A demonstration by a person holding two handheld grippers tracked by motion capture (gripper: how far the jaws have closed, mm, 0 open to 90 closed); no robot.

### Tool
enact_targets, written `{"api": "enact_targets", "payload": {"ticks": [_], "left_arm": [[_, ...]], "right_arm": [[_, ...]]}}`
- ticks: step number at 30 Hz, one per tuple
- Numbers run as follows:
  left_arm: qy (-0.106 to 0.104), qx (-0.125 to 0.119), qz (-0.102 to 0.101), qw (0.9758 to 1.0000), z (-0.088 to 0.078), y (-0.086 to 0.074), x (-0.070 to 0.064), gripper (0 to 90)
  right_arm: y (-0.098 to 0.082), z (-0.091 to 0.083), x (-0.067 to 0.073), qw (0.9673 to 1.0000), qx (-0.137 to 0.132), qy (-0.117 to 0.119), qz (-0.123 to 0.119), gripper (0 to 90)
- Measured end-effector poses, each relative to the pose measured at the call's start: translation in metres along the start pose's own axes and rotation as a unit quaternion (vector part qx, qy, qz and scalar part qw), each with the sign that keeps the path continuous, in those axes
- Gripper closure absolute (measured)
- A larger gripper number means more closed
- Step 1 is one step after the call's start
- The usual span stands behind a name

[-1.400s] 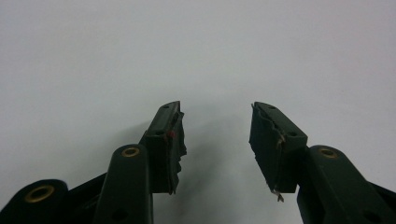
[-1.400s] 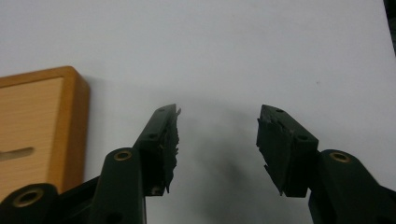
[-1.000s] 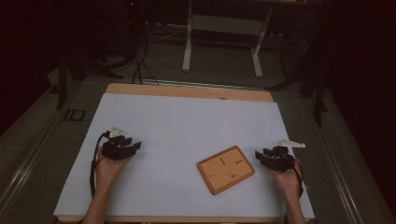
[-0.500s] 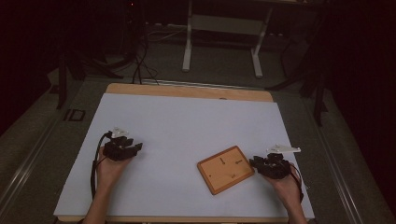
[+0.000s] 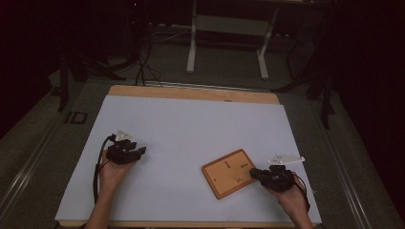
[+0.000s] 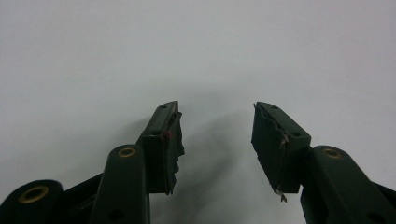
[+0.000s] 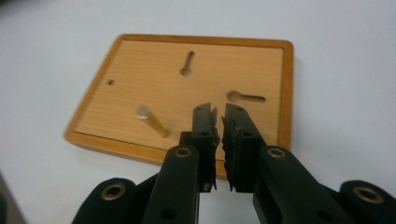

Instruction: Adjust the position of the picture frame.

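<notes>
Landmark: flat rectangular wooden board (image 5: 230, 172) with a raised orange-brown rim, lying face-up on the white-covered table (image 5: 191, 124), toward the near right part of the sheet and turned at a slant to the table edges.

Board surface, right gripper view: two keyhole-shaped slots, one small round hole near one side, and a short pale wooden peg (image 7: 150, 119) lying flat on the panel. The peg points slantwise and rests inside the rim, apart from both slots.

Right gripper (image 5: 253, 172): held in the person's right hand (image 5: 286, 196) at the board's right edge, tips reaching over the rim onto the panel. Its fingers have just been closing; they now stand nearly together with a thin slit between the pads. Nothing sits between them. In the right gripper view (image 7: 220, 122) the tips hover over the panel just beside the peg, between it and the nearer slot. Contact with the wood: cannot tell.

Left gripper (image 5: 139, 151): held in the person's left hand (image 5: 112, 174), well apart from the board on its left, over bare white sheet. Fingers (image 6: 164, 140) spread wide, gap empty.
</notes>
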State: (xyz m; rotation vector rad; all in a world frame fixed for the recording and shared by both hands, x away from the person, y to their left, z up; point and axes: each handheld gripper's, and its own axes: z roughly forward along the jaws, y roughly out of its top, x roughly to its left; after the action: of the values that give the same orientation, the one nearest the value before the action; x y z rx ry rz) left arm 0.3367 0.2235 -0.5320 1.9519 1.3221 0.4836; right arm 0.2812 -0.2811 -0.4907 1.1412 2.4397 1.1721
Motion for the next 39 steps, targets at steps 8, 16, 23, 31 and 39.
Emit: {"api": "enact_targets", "payload": {"ticks": [8,16,23,31,39], "left_arm": [[0.002,0.001,-0.002,1.0000,0.001,-0.001,0.001,51.2],[0.004,0.005,-0.001,1.0000,0.002,-0.001,0.002,50.9],[0.006,0.006,0.000,1.0000,0.002,-0.001,0.002,50.7],[0.007,0.007,0.001,0.9999,0.002,-0.001,0.002,50.5],[0.009,0.008,0.002,0.9999,0.003,-0.001,0.001,50.4]], "right_arm": [[0.010,-0.002,0.018,0.9996,-0.002,0.022,-0.019,75.3],[0.012,0.004,0.026,0.9992,0.007,0.031,-0.022,73.9],[0.008,0.012,0.029,0.9988,0.024,0.033,-0.029,74.3],[0.004,0.025,0.029,0.9984,0.041,0.027,-0.029,76.9],[0.000,0.034,0.030,0.9983,0.048,0.014,-0.029,79.6]]}}
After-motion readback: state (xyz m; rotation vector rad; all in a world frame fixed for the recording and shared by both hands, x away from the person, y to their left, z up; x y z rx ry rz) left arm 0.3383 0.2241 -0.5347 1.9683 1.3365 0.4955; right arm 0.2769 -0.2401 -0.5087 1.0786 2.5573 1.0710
